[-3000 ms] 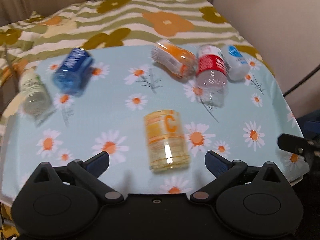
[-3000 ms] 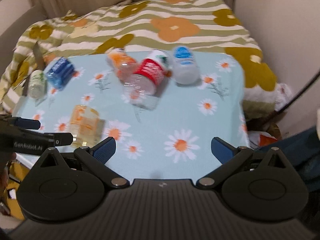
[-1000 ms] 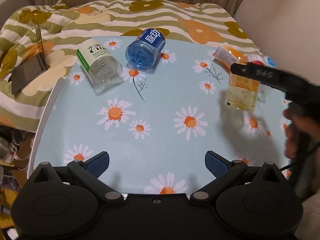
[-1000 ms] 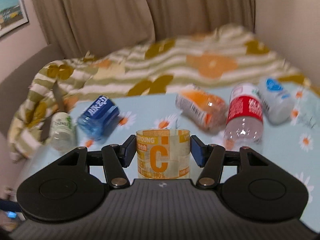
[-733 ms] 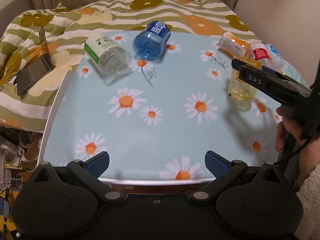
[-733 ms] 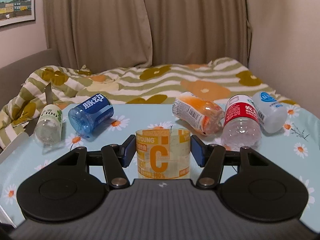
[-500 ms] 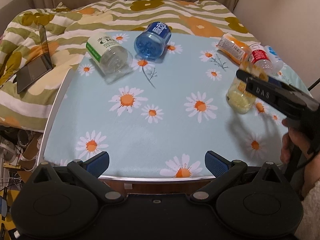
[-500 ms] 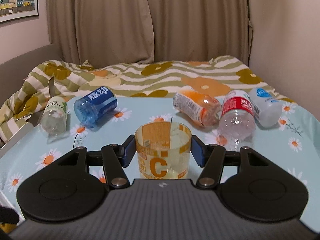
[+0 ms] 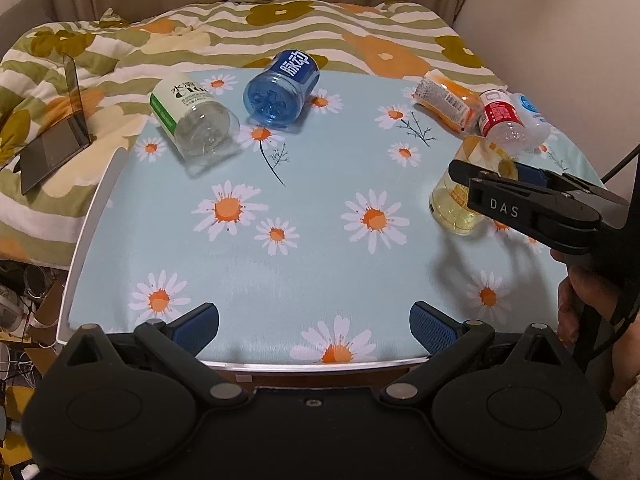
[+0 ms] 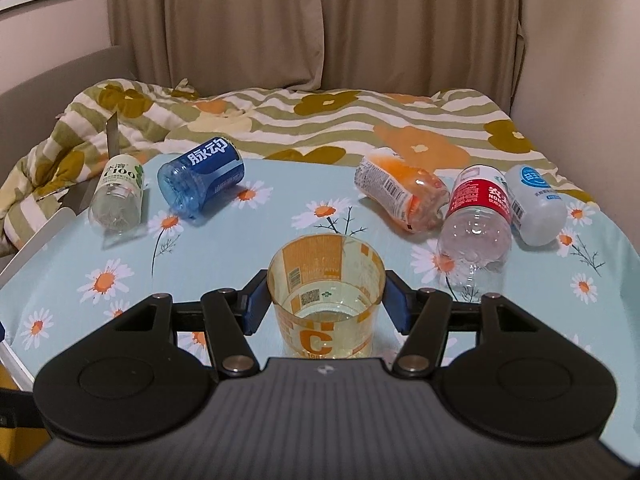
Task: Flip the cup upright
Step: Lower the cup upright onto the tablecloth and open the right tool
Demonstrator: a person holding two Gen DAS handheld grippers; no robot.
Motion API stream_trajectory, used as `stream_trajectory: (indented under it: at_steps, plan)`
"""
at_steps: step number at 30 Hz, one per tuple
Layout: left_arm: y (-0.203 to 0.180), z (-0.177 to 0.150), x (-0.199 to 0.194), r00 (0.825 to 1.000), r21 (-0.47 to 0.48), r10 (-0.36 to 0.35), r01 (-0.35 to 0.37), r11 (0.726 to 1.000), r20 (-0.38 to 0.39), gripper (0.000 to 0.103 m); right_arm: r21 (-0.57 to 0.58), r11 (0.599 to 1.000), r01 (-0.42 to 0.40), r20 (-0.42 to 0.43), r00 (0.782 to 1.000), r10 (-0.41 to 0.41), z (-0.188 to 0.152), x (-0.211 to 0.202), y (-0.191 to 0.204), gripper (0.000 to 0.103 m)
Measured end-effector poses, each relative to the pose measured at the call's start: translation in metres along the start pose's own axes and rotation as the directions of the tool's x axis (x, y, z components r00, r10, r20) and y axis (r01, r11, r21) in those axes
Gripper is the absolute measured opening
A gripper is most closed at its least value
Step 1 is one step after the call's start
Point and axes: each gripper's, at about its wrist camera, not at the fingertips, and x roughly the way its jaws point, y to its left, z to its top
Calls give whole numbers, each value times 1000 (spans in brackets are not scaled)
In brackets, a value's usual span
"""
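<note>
The cup point(image 10: 326, 296) is a clear plastic cup with orange print and a big "C". It stands mouth up, tilted a little, between the blue pads of my right gripper point(image 10: 326, 304), which is shut on it just above the table. In the left wrist view the cup point(image 9: 460, 200) shows at the right, half hidden behind the right gripper's black finger point(image 9: 520, 208). My left gripper point(image 9: 314, 326) is open and empty over the table's near edge.
The table point(image 9: 320, 248) has a light blue daisy cloth. Cut bottles lie on their sides: a green-label one point(image 10: 118, 196) and a blue one point(image 10: 202, 178) at the back left, an orange one point(image 10: 400, 194), a red-label one point(image 10: 478, 216) and a white one point(image 10: 534, 204) at the back right. A bed lies behind.
My right gripper picked the cup up off its side, turned it mouth up and lowered it toward the table. My left gripper drew back to the table's near edge.
</note>
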Motion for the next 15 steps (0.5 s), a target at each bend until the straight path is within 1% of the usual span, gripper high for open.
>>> stream_trajectory:
  at_steps: [2, 3, 4, 5, 6, 11, 15]
  plan:
    - [0, 2, 0, 1000, -2, 3, -3, 1000, 3, 103, 8, 1000, -2, -16, 1000, 2, 1, 1, -1, 77]
    - [0, 2, -1, 1000, -4, 4, -4, 1000, 4, 103, 10, 1000, 0, -21, 1000, 1, 2, 1, -2, 81]
    - [-1, 3, -1, 1000, -7, 4, -4, 1000, 6, 103, 10, 1000, 0, -24, 1000, 0, 2, 1, -3, 89]
    - [-1, 4, -1, 1000, -10, 3, -3, 1000, 8, 103, 11, 1000, 2, -27, 1000, -2, 3, 1, -3, 94]
    - [-2, 5, -2, 1000, -11, 3, -3, 1000, 10, 103, 12, 1000, 5, -32, 999, -4, 3, 1, -4, 103]
    - [-7, 11, -7, 1000, -13, 10, -10, 1000, 27, 103, 9, 1000, 7, -76, 997, -6, 7, -2, -8, 103]
    - [-13, 16, -15, 999, -12, 19, -19, 1000, 51, 103, 3, 1000, -10, -122, 992, 10, 10, -13, -14, 103]
